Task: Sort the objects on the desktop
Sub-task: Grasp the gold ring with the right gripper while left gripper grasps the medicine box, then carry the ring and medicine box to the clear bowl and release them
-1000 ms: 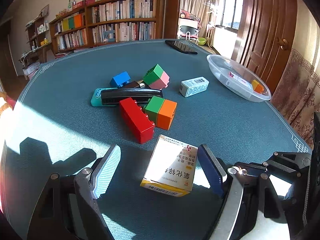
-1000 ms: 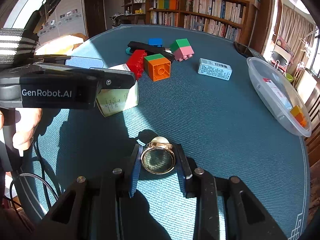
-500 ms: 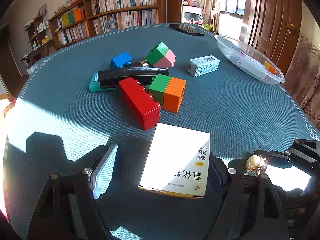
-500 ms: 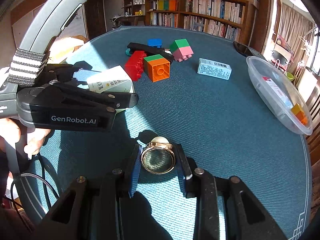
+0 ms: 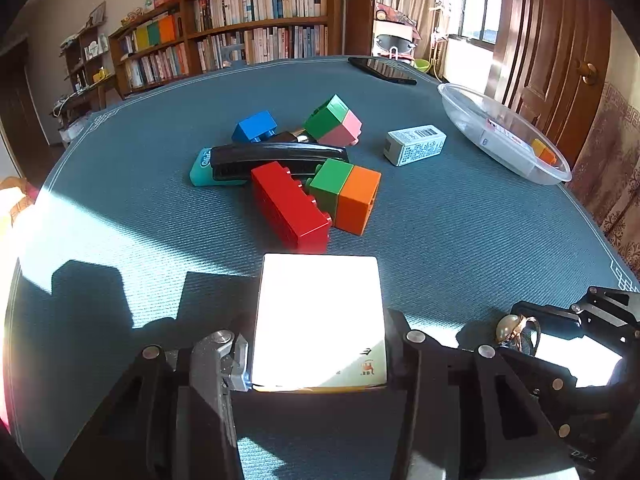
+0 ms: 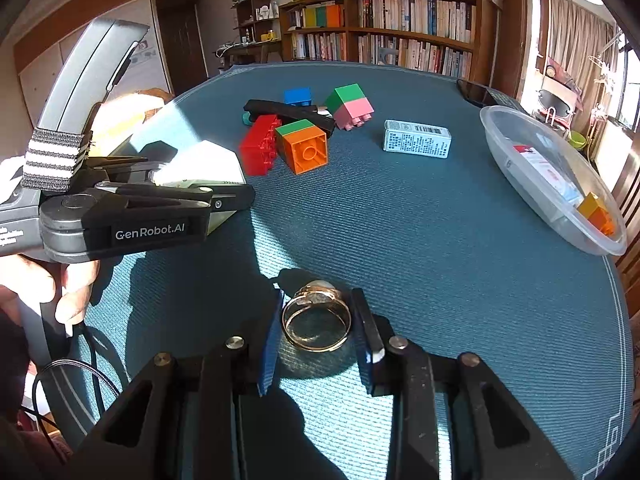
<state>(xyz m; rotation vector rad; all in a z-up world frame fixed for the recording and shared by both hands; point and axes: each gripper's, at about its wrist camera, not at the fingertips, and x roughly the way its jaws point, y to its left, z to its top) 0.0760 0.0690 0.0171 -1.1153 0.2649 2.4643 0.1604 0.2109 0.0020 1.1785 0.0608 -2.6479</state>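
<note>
Several blocks crowd beyond box

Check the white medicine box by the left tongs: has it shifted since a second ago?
Yes. The white medicine box has turned square between the closing left tongs, nearer the camera; its gap to the red brick looks little changed.

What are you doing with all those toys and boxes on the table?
A person is sorting things with two hand-held grippers. The left gripper is closing its jaws around a white box. The right gripper holds a gold ring. Building blocks wait on the table; a clear bowl holds some items.
</note>
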